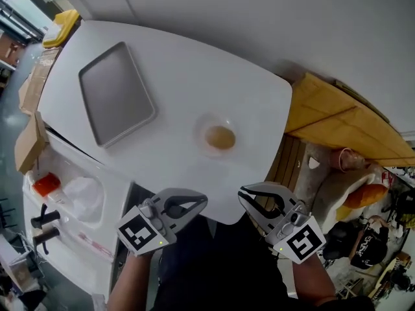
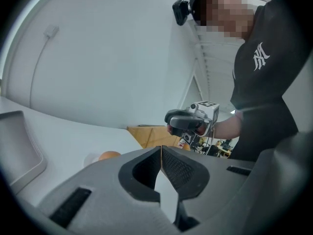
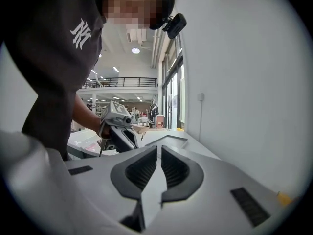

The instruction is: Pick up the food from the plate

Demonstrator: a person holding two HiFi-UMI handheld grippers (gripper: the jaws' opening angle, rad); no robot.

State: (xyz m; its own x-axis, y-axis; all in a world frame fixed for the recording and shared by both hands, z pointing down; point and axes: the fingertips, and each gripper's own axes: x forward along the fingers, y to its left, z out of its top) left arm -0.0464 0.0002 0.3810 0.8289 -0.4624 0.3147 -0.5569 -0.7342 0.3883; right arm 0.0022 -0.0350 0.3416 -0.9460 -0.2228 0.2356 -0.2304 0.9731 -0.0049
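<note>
A round, light-brown piece of food (image 1: 220,137) lies on a small clear plate (image 1: 202,124) in the middle of the white table (image 1: 194,70). Both grippers hover over the table's front edge, close to the person's body and short of the plate. My left gripper (image 1: 201,200) is shut with nothing in it, and my right gripper (image 1: 244,194) is shut and empty too. In the left gripper view the closed jaws (image 2: 161,149) point across toward the right gripper (image 2: 188,122), with the food (image 2: 109,155) low at the left. In the right gripper view the shut right gripper (image 3: 159,148) faces the left gripper (image 3: 118,127).
A grey tray (image 1: 117,93) lies on the table's far left part. A yellow object (image 1: 63,26) sits at the far corner, with cardboard boxes (image 1: 29,141) beside the table. Wooden boards (image 1: 337,125) stand to the right. A white counter with an orange item (image 1: 45,184) is at the lower left.
</note>
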